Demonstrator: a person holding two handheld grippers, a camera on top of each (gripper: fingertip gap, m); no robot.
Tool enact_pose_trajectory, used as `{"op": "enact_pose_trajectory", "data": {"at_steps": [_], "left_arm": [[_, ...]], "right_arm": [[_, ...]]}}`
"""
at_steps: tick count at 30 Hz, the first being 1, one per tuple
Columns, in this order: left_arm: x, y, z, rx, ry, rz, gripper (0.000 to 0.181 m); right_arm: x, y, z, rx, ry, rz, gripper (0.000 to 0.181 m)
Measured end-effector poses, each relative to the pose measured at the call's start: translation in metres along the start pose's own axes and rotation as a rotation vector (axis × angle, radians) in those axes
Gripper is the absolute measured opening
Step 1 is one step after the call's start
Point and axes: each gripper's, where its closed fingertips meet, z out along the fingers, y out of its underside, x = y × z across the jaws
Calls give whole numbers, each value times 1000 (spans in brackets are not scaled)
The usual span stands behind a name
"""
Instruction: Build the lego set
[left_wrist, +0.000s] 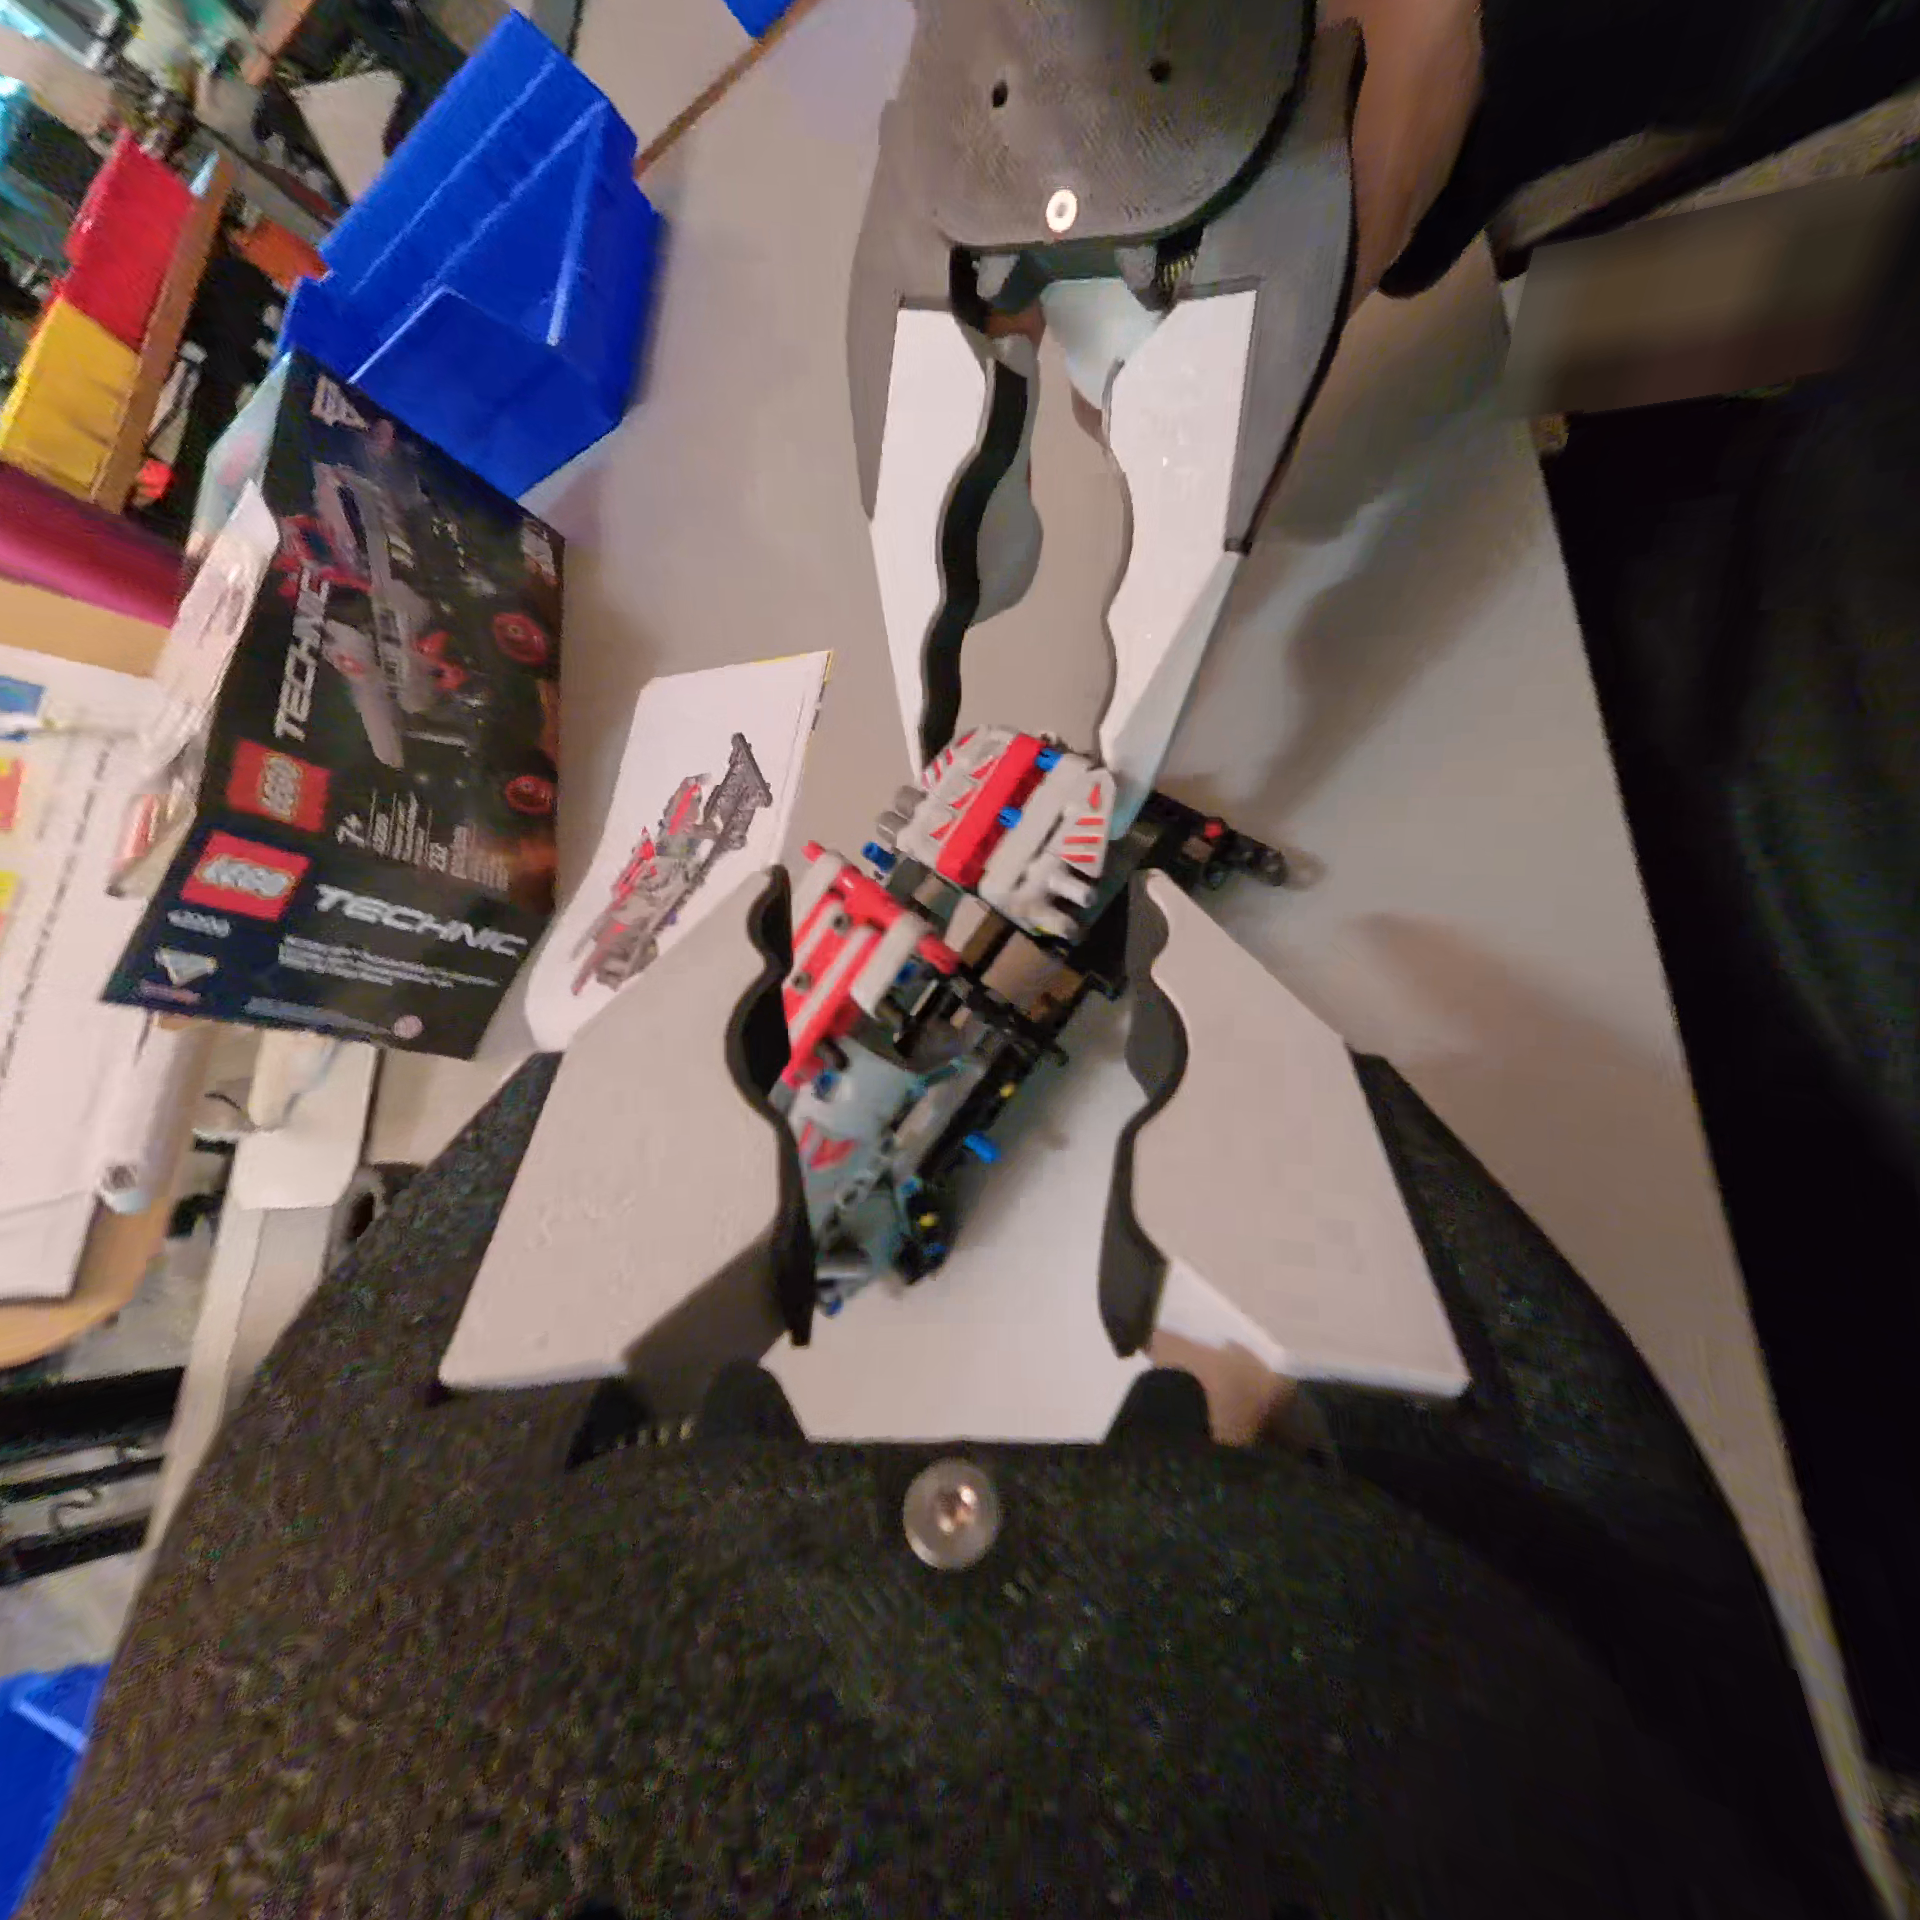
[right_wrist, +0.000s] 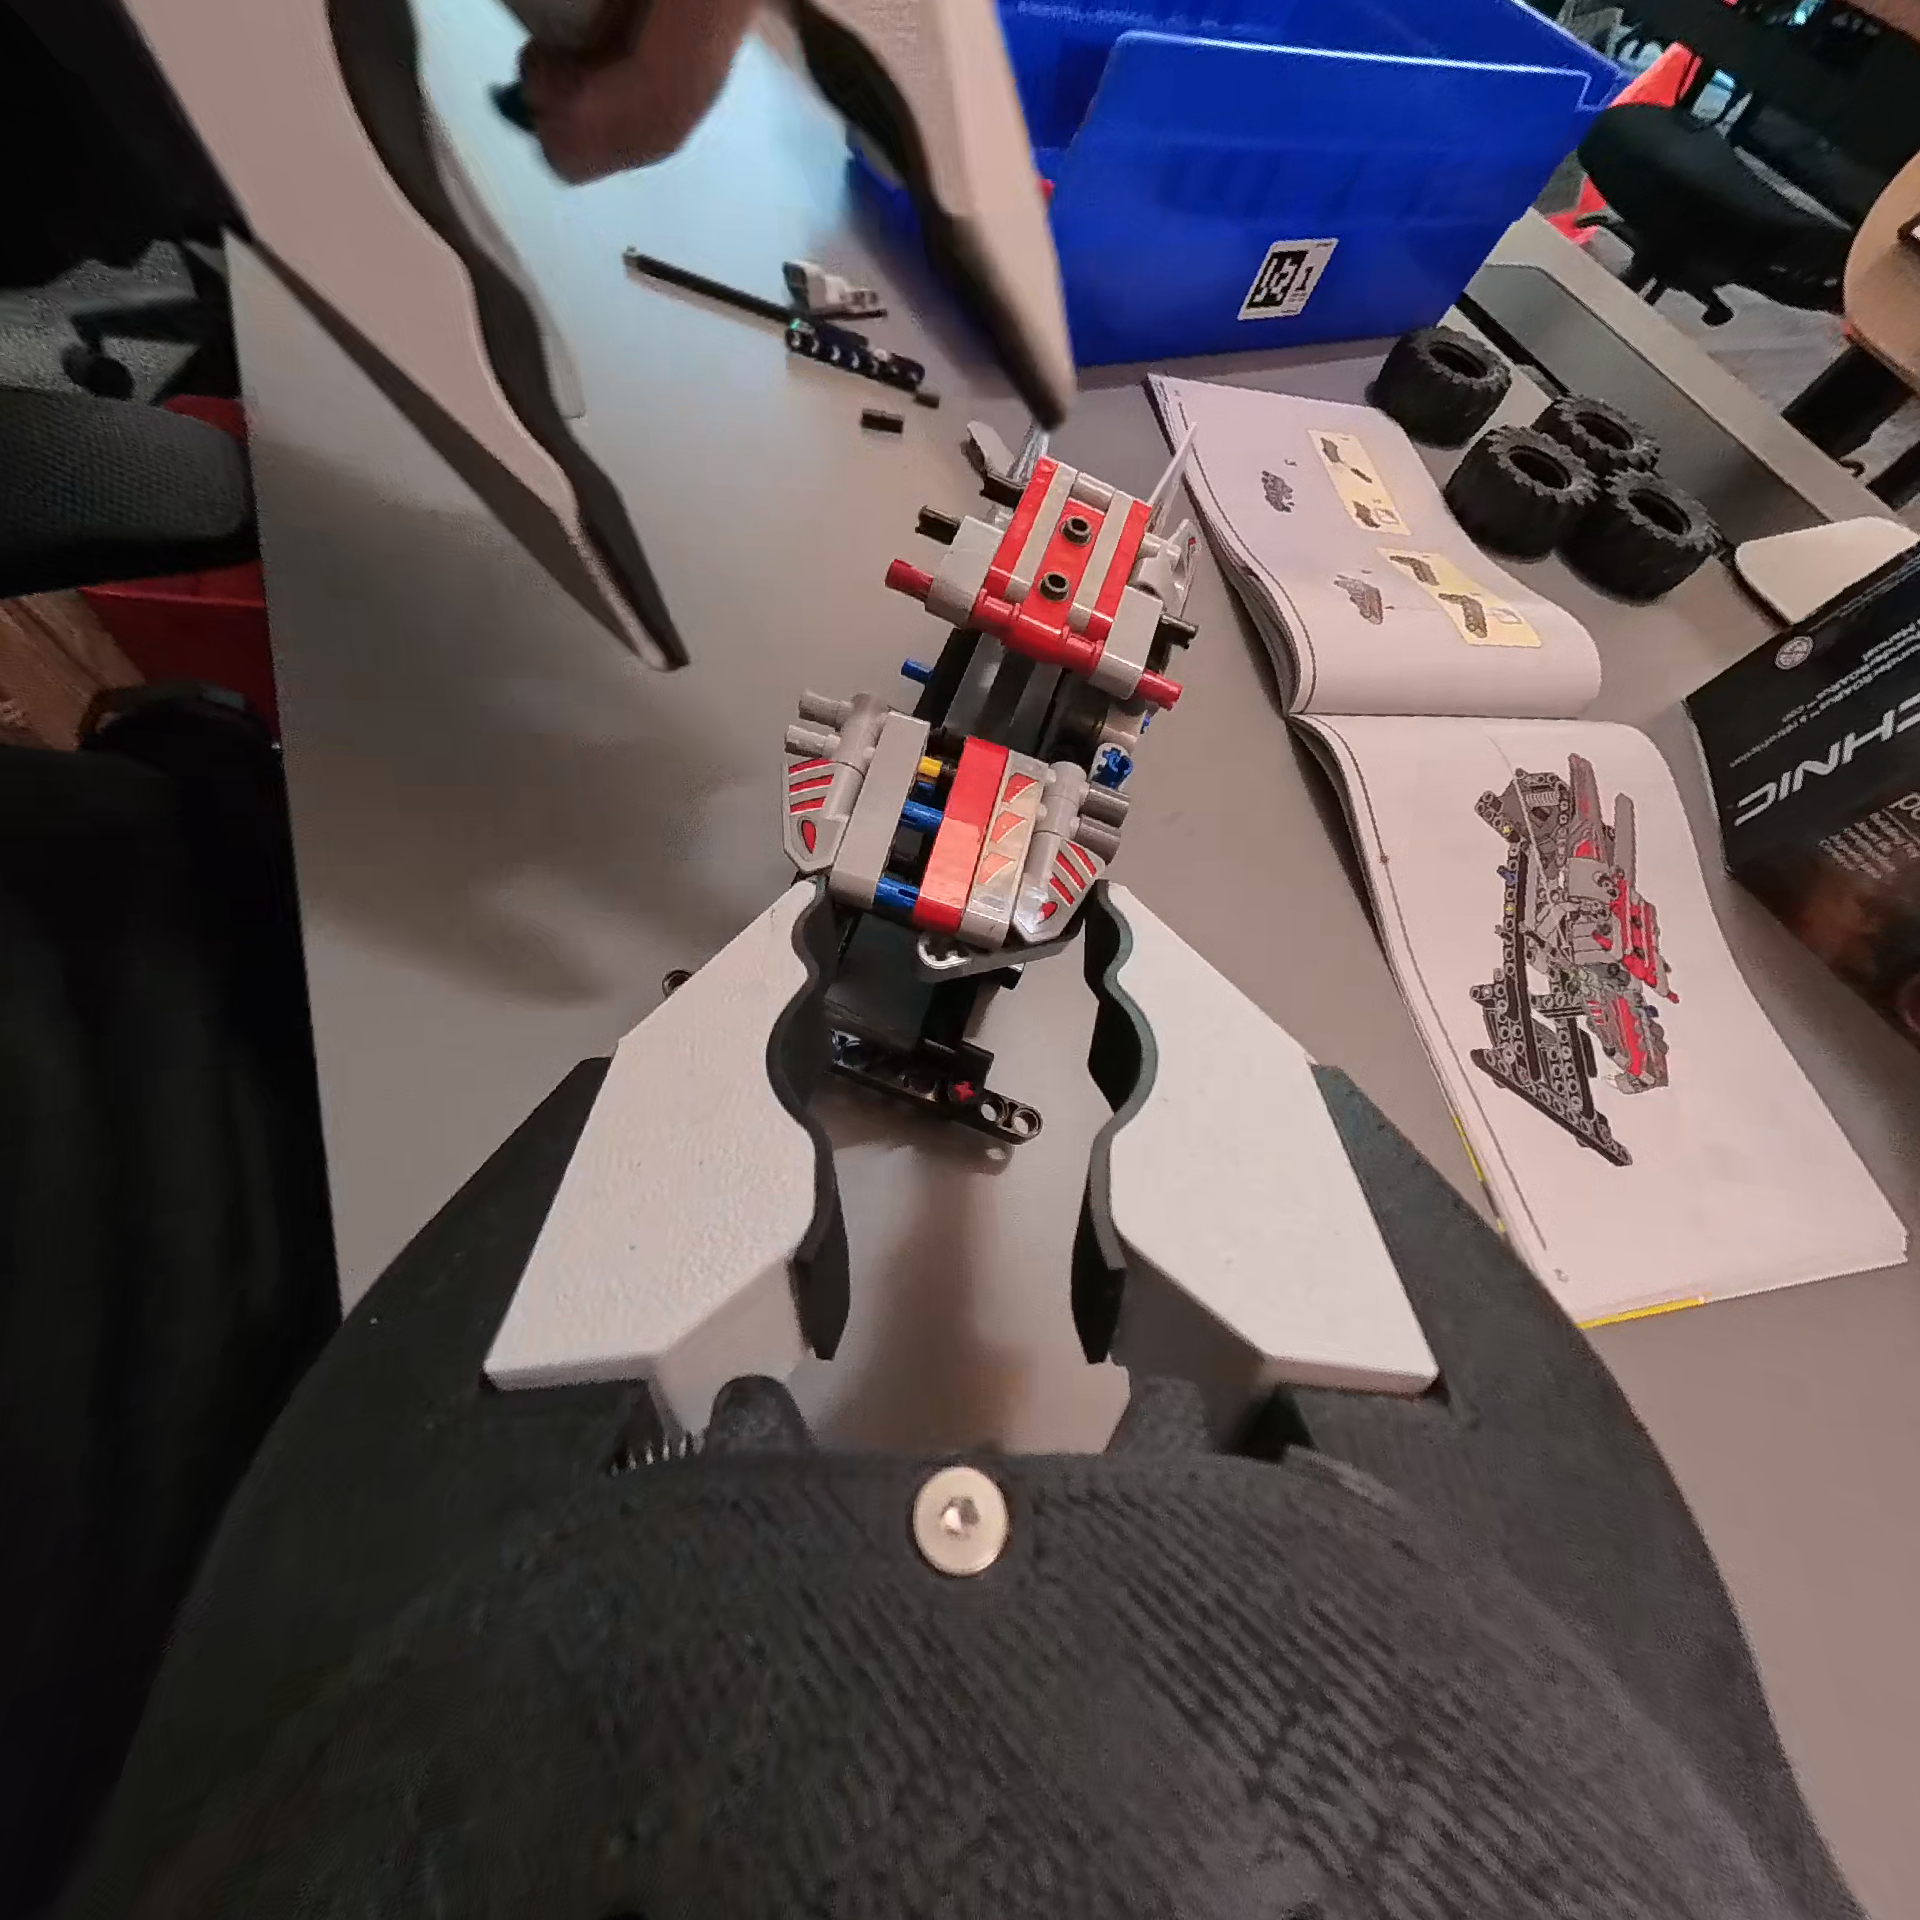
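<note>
Mid-assembly. Right gripper (right_wrist: 951, 920) fingers clamped on rear of lego model (right_wrist: 987, 748), resting on desk (right_wrist: 499, 831). Left gripper (left_wrist: 951, 914) fingers apart, straddling model front. Next, judged: fit wheels (right_wrist: 1538, 488), lying far right.

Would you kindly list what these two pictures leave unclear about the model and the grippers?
- Right wrist view: the model's underside, hidden by its own body.
- Left wrist view: the model's near end, covered by the left gripper's finger.
- Right wrist view: whether the right gripper touches the model; its body hides the contact.
</note>
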Motion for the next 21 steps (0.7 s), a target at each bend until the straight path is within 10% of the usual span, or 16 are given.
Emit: {"op": "enact_pose_trajectory", "data": {"at_steps": [7, 21], "left_arm": [[2, 4, 32, -186, 344, 65, 91], [21, 27, 49, -439, 634, 211, 69]], "right_arm": [[-1, -1, 4, 15, -12, -34, 47], [0, -6, 5, 66, -2, 18, 46]]}}
